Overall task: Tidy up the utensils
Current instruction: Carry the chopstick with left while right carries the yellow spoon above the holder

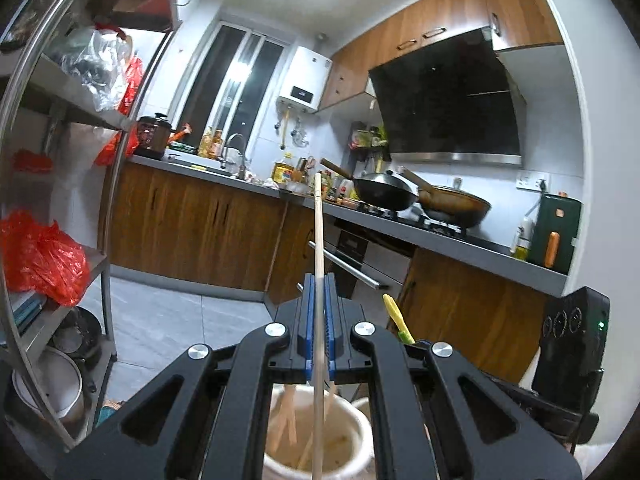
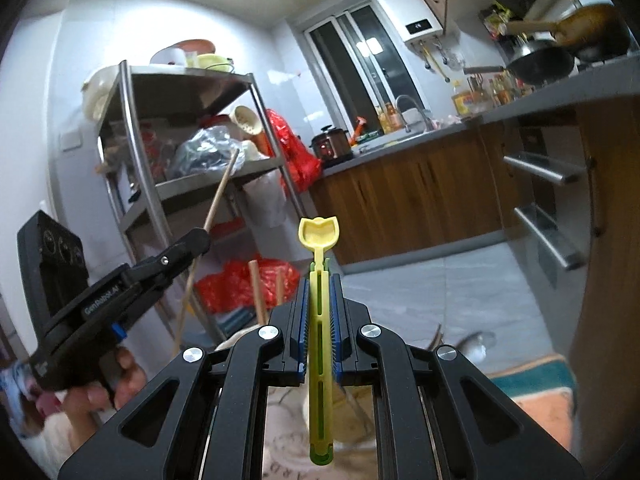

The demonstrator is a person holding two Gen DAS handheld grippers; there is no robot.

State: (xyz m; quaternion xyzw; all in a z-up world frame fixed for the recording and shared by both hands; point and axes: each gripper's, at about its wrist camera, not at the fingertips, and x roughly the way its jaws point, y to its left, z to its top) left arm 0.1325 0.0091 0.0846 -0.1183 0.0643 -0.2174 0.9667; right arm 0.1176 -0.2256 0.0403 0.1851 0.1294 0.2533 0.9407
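The left gripper [image 1: 319,304] is clamped on one thin, round wooden chopstick [image 1: 318,264]. Its ribbed blue pads [image 1: 308,320] press the smooth pale stick from both sides, and the stick runs straight between them, with a long part standing out beyond the fingertips and the lower end reaching down toward a white round ceramic holder [image 1: 320,440]. In this holder several more wooden chopsticks lean at angles — they are blurred, so I cannot count them.

The right gripper [image 2: 320,300] is closed on a yellow plastic utensil [image 2: 320,340] with a long slotted handle and a small scoop-shaped end; a green layer shows along its edges. The blue pads hold the flat handle tightly, and the scoop end stands out past the fingertips. In the right wrist view the left gripper [image 2: 200,236] is seen from the side, held by a hand [image 2: 104,384], with its chopstick [image 2: 220,192] slanting up. Two wooden sticks [image 2: 258,292] rise just in front of the right gripper.

Both grippers are in free air, well apart from the grey counter [image 1: 460,244] with its brown wood cabinet fronts. On the counter stand two woks — one black [image 1: 384,194], one brown [image 1: 456,204]. To the left a steel shelf rack [image 1: 80,116] carries red plastic bags [image 1: 44,256], and the grey tiled floor [image 1: 168,316] between rack and cabinets is open.
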